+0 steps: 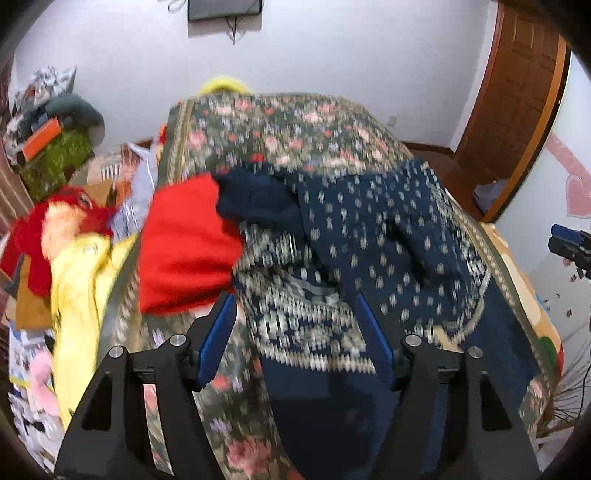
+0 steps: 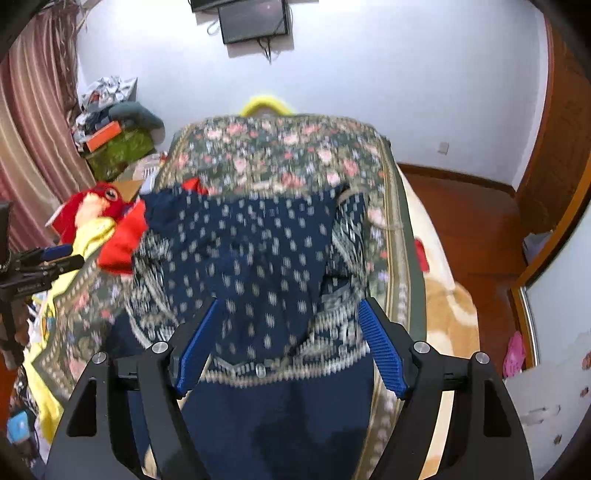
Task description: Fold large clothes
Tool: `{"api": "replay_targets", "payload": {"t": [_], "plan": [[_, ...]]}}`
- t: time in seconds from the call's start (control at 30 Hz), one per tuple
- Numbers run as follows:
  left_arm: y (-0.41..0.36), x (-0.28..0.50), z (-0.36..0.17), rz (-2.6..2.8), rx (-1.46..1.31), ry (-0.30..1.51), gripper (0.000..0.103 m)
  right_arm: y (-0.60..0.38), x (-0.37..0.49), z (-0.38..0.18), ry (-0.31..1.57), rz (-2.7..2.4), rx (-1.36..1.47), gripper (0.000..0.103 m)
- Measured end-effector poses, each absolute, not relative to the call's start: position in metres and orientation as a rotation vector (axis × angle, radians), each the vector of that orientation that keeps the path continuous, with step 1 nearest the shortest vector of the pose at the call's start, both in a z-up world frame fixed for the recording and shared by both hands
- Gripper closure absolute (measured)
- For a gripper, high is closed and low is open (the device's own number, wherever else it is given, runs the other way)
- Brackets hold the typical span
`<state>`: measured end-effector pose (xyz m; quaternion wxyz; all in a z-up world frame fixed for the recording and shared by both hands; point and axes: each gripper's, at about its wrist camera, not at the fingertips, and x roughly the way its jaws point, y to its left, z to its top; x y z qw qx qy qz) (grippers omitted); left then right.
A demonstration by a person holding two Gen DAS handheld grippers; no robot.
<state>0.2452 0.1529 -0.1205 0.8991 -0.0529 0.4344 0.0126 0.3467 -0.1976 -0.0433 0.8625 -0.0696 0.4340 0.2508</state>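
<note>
- The left gripper (image 1: 295, 299) sits with its blue-padded jaws spread apart and nothing pinched between them; the cloth is just lying under it.
- Same deal with the right gripper (image 2: 290, 306): jaws wide, no fabric caught in the ribbed blue pads (image 2: 384, 354).
- The thing being folded is a navy patterned garment (image 2: 258, 251), dark blue with small pale dashes and a cream ornate border band. It's lying rumpled on the bed, roughly in the middle, right ahead of both grippers.
- Both views are pretty motion-blurred, so it's hard to say whether it's a dress, a tunic or a long shirt, and the fold lines aren't readable.
- Under it is a dark green floral bedspread (image 1: 295, 125) with pink roses and a striped border.
- A red cloth (image 1: 184, 251) lies at the garment's left edge, touching it.
- Further left there's a yellow cloth (image 1: 81, 288) and a red plush toy (image 2: 99, 203) off the side of the bedspread.
- A pile of clutter (image 2: 110, 122) sits in the back left corner next to a striped curtain (image 2: 33, 110).
- A dark wall screen (image 2: 255, 20) hangs on the white wall, and a wooden door (image 1: 517, 96) is off to the right.
</note>
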Motion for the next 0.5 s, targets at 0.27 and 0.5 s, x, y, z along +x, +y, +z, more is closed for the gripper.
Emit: {"api": "replay_targets", "payload": {"t": [0.27, 0.5], "plan": [[0.143, 0.202, -0.177, -0.065, -0.191, 1.037, 0.037, -0.227, 0.318, -0.097, 1.064, 0.478, -0.125, 0.030], [0.144, 0.178, -0.225, -0.073, -0.322, 1.160, 0.037, -0.257, 0.302, -0.141, 1.217, 0.428, 0.002, 0.030]]}}
